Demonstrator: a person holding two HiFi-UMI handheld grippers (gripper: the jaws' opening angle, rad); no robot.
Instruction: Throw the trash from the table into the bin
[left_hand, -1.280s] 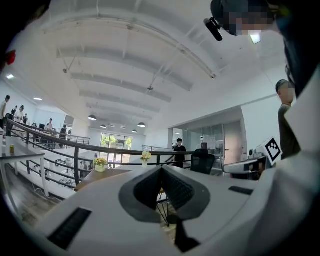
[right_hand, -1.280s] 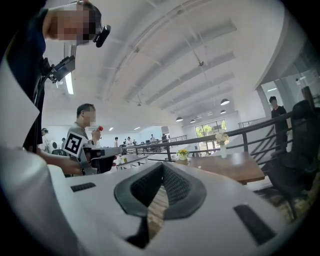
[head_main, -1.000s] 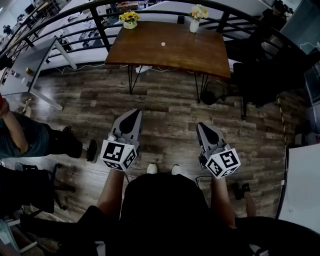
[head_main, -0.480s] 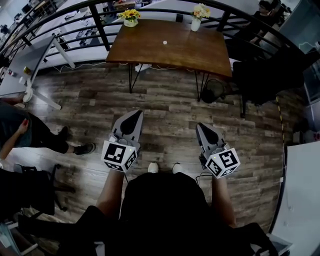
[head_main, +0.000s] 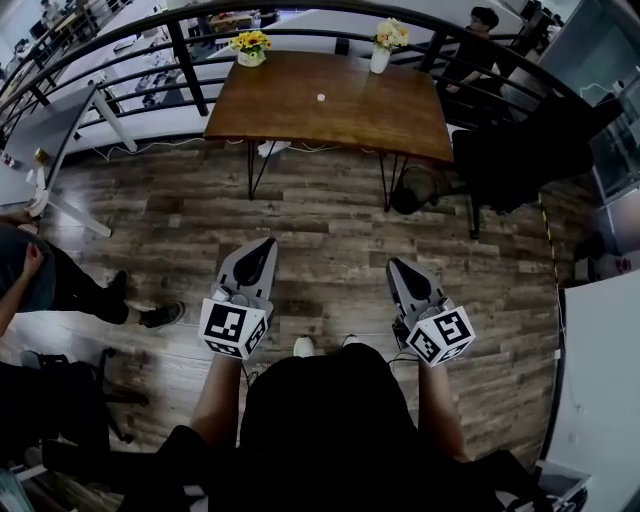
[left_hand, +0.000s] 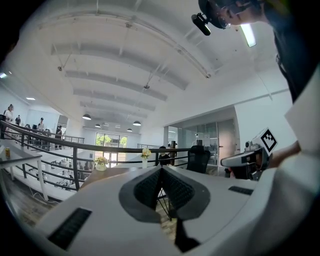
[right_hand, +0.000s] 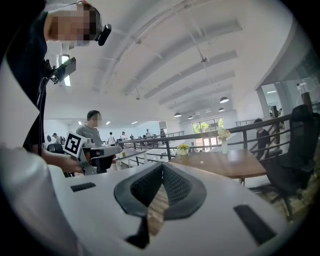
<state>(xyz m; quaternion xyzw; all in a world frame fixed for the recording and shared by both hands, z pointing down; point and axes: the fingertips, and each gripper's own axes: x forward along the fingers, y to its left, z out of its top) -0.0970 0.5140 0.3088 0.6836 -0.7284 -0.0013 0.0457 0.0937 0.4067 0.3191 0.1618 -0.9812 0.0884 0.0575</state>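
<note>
One white scrap (head_main: 320, 98) lies on wooden table (head_main: 300, 118) beside railing (head_main: 189, 62).

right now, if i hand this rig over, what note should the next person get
Left tongs: shut, empty.
Right tongs: shut, empty.
Both point at the table from over the wood floor, well short of it.
Trash: one small white bit lies on the table, toward its far edge.
Bin: a dark round thing under the table's right end may be it; cannot tell.
Done: nothing yet.
Left: walk up, pick up the bit, bin it.
</note>
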